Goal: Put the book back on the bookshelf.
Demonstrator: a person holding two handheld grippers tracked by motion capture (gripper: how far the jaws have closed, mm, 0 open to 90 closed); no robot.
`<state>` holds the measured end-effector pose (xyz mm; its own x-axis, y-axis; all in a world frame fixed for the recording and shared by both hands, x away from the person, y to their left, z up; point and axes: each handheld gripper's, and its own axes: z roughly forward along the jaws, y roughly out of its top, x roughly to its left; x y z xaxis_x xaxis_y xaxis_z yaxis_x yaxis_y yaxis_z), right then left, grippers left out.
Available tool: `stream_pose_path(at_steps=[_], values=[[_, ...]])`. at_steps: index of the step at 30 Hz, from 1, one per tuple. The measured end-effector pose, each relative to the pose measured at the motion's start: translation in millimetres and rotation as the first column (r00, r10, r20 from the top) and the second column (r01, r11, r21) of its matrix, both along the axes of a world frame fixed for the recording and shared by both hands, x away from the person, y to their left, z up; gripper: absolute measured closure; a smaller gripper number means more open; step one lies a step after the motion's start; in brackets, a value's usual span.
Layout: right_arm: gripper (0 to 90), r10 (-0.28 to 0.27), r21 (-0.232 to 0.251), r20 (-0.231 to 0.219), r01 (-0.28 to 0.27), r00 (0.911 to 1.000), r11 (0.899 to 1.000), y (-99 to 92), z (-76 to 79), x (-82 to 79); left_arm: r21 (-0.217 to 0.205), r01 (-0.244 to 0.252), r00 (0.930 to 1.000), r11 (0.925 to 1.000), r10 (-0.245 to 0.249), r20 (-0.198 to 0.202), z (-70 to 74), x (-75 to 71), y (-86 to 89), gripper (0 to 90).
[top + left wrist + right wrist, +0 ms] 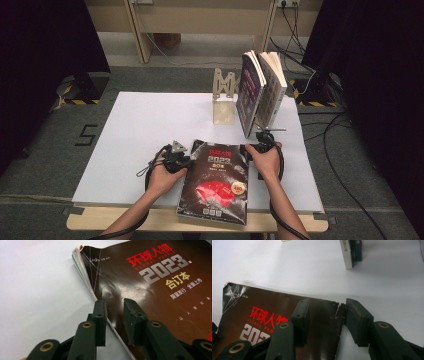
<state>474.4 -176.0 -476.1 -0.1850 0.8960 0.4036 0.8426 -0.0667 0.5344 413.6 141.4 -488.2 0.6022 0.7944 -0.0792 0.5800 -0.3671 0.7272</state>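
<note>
Dark magazine (216, 182) lies flat at counter (140, 135) near edge. Left tool (113, 302) straddles its left edge, jaws parted, not pressing. Right tool (327, 308) spans its far right corner, jaws apart. Upright books (260, 90) stand beyond.

Right gripper (325, 315) straddles the dark magazine's (274, 315) far corner — jaws apart — on the white table (287, 265).

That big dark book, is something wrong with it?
Yes. The book looks worn: its top corner by the left tongs is curled with pages fanning apart, and its other top corner near the right tongs has white cracks. It also juts over the table edge.
</note>
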Motion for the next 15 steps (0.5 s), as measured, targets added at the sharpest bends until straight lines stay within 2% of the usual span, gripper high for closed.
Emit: stream_pose_path(at_steps=[12,15], values=[[56.2,0.024,-0.014,-0.042,-0.025,0.9988,1.000,1.6,3.4,-5.9,0.002,0.002,1.0000,1.0000,-0.002,0.001,0.1,0.0,0.1,71.5],[57.9,0.036,0.008,-0.068,-0.036,0.9970,0.999,1.2,4.0,-7.6,0.002,0.001,1.0000,1.0000,-0.001,0.001,0.0,0.0,0.0,71.5]])
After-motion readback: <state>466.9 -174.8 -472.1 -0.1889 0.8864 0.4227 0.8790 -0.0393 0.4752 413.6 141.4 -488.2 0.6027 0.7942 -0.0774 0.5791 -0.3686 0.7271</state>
